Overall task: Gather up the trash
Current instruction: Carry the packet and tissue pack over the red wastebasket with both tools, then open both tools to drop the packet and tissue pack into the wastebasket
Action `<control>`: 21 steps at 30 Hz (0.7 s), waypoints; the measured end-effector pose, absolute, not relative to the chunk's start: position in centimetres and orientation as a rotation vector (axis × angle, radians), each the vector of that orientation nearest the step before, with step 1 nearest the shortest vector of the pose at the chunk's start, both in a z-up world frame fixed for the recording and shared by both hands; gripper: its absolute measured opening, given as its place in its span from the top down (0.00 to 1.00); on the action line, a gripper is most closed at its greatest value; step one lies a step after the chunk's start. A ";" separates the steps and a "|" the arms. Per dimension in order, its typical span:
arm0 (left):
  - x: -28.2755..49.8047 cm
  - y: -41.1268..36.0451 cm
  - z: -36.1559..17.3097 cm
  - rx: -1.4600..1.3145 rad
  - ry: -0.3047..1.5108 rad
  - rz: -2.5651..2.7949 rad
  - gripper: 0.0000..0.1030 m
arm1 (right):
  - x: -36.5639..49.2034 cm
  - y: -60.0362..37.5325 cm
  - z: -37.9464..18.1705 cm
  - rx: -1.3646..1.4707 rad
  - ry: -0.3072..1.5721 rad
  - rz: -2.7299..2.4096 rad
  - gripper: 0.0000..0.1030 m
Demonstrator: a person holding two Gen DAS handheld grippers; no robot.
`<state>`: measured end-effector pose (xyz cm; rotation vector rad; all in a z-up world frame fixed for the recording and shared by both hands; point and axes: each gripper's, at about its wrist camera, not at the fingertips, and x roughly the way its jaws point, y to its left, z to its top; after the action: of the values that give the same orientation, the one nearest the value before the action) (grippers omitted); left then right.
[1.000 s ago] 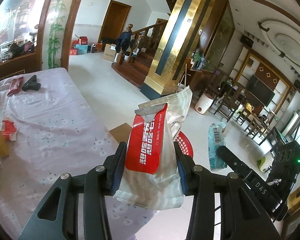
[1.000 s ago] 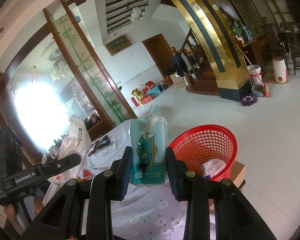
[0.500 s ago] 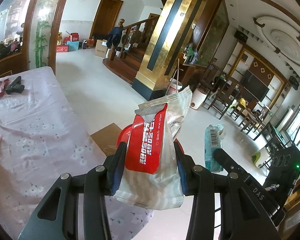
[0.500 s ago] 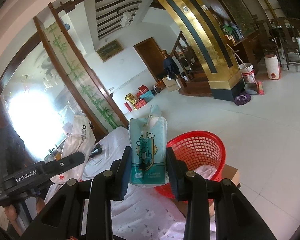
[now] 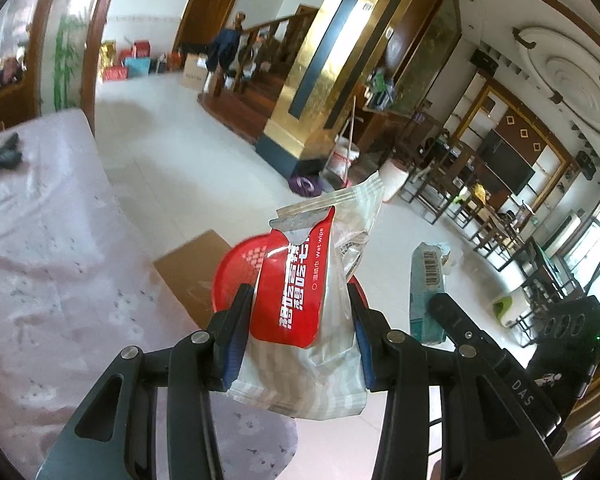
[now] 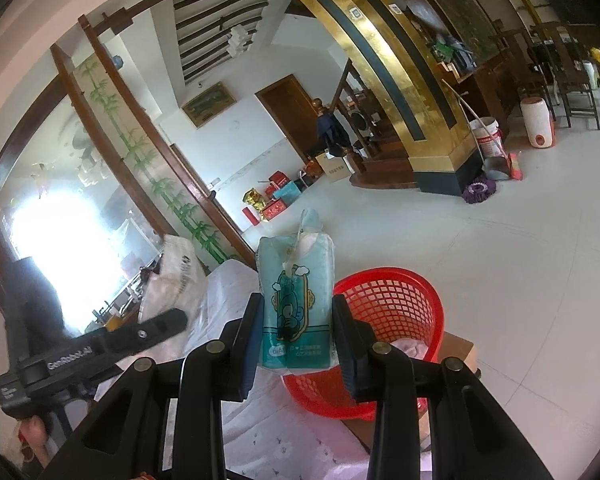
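Over the red basket (image 5: 236, 276), both grippers tilt down, seemingly clamping packets

left gripper (image 5: 298, 334) clamps wet wipe pack (image 5: 300, 312) upright between fingers, above table (image 5: 60, 272) edge. basket (image 5: 240, 268) directly behind pack, on cardboard sheet (image 5: 188, 264) on floor, just beside table. right gripper (image 6: 296, 334) grips tissue pack (image 6: 296, 300) upright; basket (image 6: 396, 320) just right of it and behind, crumpled paper (image 6: 410, 348) inside. table (image 6: 228, 292) left of basket. left gripper (image 6: 100, 344) far left in right wrist view, right gripper's tissue pack (image 5: 428, 288) right of wet wipe pack in left wrist view.
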<state>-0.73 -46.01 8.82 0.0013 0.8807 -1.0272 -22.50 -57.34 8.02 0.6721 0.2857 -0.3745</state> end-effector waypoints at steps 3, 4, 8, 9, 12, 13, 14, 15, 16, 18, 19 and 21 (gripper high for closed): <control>-0.1 -47.6 7.4 0.030 0.908 -1.034 0.58 | -21.8 -58.2 6.9 0.702 0.311 -0.376 0.65; 0.1 -48.1 6.8 0.040 0.923 -1.030 0.58 | -21.5 -58.3 6.7 0.706 0.320 -0.376 0.64; 0.7 -49.4 4.9 0.058 0.960 -1.021 0.58 | -20.6 -59.0 5.1 0.726 0.359 -0.382 0.64; 0.9 -49.7 4.5 0.062 0.962 -1.018 0.58 | -20.5 -59.2 4.7 0.731 0.368 -0.388 0.64; 1.3 -50.3 3.5 0.068 0.990 -1.020 0.58 | -20.1 -60.1 3.8 0.750 0.394 -0.404 0.64; 1.5 -50.5 3.0 0.070 1.004 -1.018 0.58 | -19.9 -60.4 3.4 0.758 0.403 -0.407 0.64; 1.6 -50.7 2.7 0.072 1.015 -1.017 0.58 | -19.7 -60.6 3.3 0.763 0.410 -0.410 0.64; 1.8 -50.9 2.3 0.076 1.030 -1.017 0.58 | -19.6 -60.8 3.0 0.769 0.418 -0.415 0.64; 2.0 -51.2 2.1 0.078 1.038 -1.018 0.58 | -19.4 -61.0 2.8 0.776 0.422 -0.415 0.64; 2.2 -51.4 1.5 0.086 1.051 -1.014 0.58 | -19.2 -61.3 2.4 0.787 0.429 -0.413 0.64; 2.3 -51.5 1.3 0.091 1.055 -1.012 0.58 | -19.0 -61.6 2.4 0.789 0.431 -0.413 0.64; 2.3 -51.7 1.0 0.098 1.063 -1.007 0.58 | -18.8 -61.6 2.3 0.793 0.437 -0.414 0.64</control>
<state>2.32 -51.65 1.02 0.0975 1.0628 -1.0068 -18.76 -61.56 2.35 0.7925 0.4370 -0.4141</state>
